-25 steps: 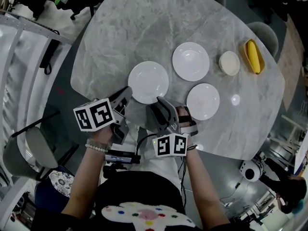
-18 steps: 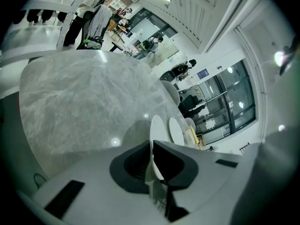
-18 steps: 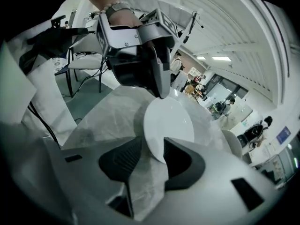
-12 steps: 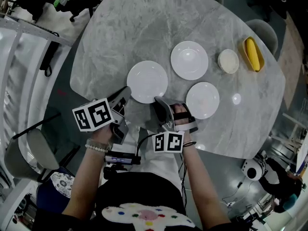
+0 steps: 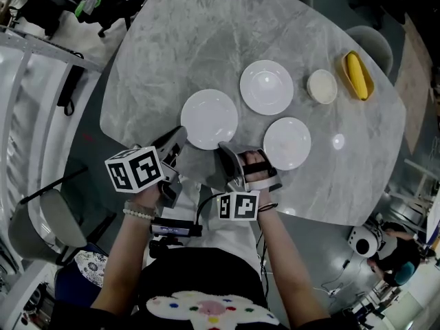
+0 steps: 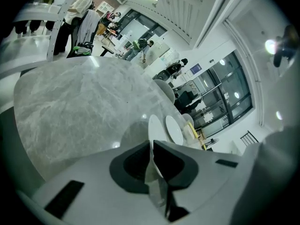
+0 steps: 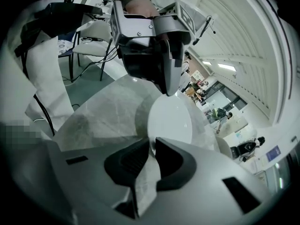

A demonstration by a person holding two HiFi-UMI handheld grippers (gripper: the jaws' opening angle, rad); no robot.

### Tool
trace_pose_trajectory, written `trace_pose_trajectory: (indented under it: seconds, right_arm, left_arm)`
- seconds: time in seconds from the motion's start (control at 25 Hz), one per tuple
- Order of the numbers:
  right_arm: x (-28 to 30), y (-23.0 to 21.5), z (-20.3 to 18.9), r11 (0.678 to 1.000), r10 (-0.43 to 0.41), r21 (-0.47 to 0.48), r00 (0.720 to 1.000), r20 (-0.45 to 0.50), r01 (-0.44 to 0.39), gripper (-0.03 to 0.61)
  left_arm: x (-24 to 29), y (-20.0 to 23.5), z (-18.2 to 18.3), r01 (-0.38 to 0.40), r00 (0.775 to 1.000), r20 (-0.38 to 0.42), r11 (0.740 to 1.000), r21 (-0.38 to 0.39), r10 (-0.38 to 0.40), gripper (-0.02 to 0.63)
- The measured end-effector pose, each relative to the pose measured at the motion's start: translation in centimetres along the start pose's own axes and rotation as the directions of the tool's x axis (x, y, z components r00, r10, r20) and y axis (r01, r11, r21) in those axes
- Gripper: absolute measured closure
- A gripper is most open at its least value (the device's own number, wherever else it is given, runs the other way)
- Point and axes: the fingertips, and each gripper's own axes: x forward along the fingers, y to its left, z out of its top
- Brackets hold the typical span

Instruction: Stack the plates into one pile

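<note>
While the near-left plate [image 5: 210, 117] lies flat and face up on the bench [image 5: 179, 40], the left tongs [image 5: 181, 132] pinch its left rim. Having just been closing, the right tongs [image 5: 222, 146] clamp its near rim.

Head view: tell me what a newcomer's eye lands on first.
On the grey marble table three white plates lie apart: the nearest plate, the far plate, the right plate. Both grippers pinch the nearest plate's rim: the left gripper at its left edge, the right gripper, whose jaws have just been closing, at its near edge. A yellow dish stands out at far right.
</note>
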Motion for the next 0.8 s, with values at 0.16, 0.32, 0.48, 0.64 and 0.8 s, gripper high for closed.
trace_pose_trajectory:
  seconds: [0.16,0.32,0.48,0.64,0.8]
  right_arm:
    - [-0.3,-0.2,0.0,1.000,-0.007,-0.026,1.000,-0.005,0.007,0.535]
    - [-0.4,-0.3,0.0,0.999,-0.019,-0.044,1.000,-0.008,0.019,0.537]
    - [-0.7,-0.6,0.1,0.998,-0.041,-0.047,0.999,-0.019,0.040,0.541]
    - [-0.8,-1.0,0.0,0.997,-0.067,-0.044,0.997,-0.038,0.065,0.543]
    - [-1.0,-1.5,0.0,0.995,-0.090,-0.048,0.995,-0.050,0.088,0.543]
  left_arm:
    - [-0.1,-0.9,0.2,0.016,1.000,0.002,0.999,0.038,-0.017,0.580]
    - [-0.2,-1.6,0.4,0.040,0.999,0.013,0.998,0.054,-0.041,0.581]
    - [-0.4,-2.3,0.6,0.063,0.998,0.016,0.996,0.068,-0.064,0.580]
    - [-0.5,-3.0,0.9,0.072,0.997,0.021,0.992,0.107,-0.075,0.580]
    - [-0.6,-3.8,1.3,0.092,0.995,0.021,0.986,0.138,-0.095,0.580]
